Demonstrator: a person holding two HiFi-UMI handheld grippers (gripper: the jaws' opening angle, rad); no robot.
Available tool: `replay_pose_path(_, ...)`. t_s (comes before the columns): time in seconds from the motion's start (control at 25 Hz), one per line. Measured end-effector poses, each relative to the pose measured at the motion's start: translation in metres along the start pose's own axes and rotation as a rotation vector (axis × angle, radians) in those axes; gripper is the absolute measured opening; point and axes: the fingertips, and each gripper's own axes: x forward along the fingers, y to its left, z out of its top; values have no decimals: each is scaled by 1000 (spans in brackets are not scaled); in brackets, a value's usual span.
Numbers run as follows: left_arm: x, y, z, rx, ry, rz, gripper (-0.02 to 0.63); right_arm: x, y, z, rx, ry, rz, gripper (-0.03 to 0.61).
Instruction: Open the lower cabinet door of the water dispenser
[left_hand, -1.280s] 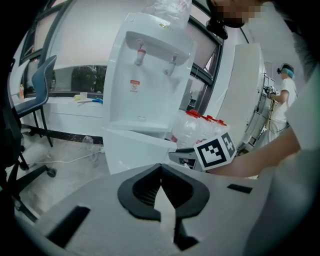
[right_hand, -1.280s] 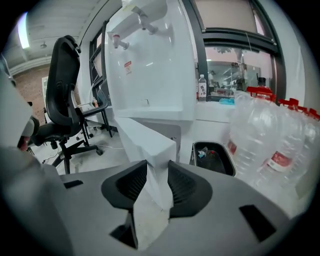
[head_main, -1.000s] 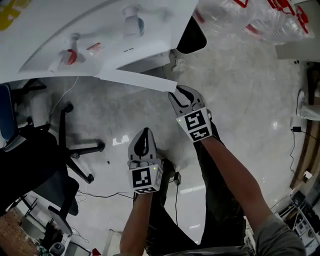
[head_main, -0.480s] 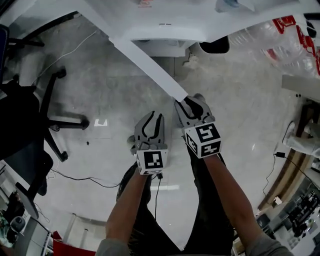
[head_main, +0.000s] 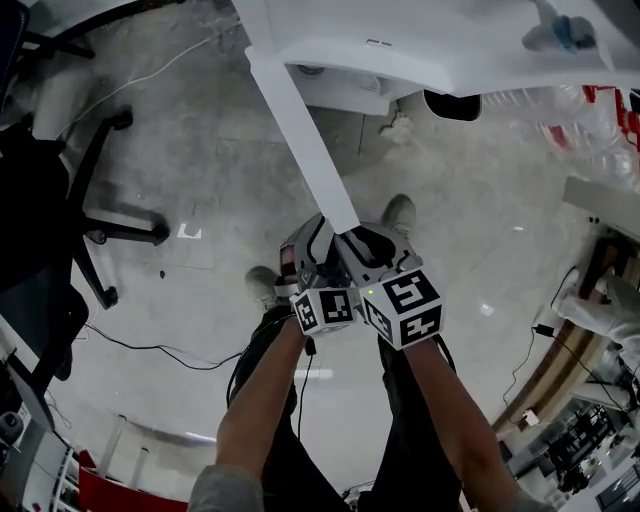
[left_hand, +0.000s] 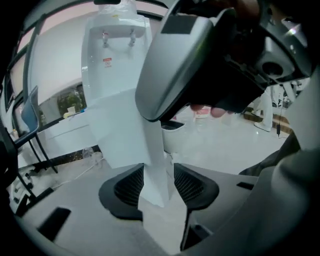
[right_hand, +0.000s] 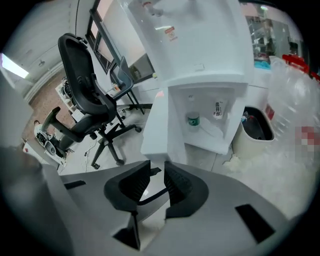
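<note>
Left gripper jaws, just spreading, straddle the cabinet door edge (seemingly untouched); right gripper jaws, narrowing, pinch nothing.

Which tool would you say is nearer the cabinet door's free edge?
Left. The left tool, jaws just opening, straddles the cabinet door at its edge; the right tool, jaws just closing, stops just short of it, only floor between them.

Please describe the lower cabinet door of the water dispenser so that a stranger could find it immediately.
Find the tall white water dispenser. In its lower half, the lower cabinet door is the flat white panel swung out, exposing a compartment with a small bottle; no other panel stands open.
</note>
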Motion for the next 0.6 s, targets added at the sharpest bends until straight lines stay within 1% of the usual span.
replay_pose_path(0.08,-4,8,-14,-33,24,51,175,5,13,-2,-13,32,27,78)
replay_pose_path(0.24,-16,29,-23,-108,36,128,175,20,47,-5,-52,88,103,78)
replay_pose_path(0.32,-20,40,-17,-128,36,139,175,26,62,-5,-69,103,132,78)
replay_pose_path(0.44,-20,44,-20,-137,42,132,179,26,84,-1,-103,112,190,78)
replay_pose_path(0.6,-20,48,-21,-178,45,157,193,5,105,15,-130,87,263,78)
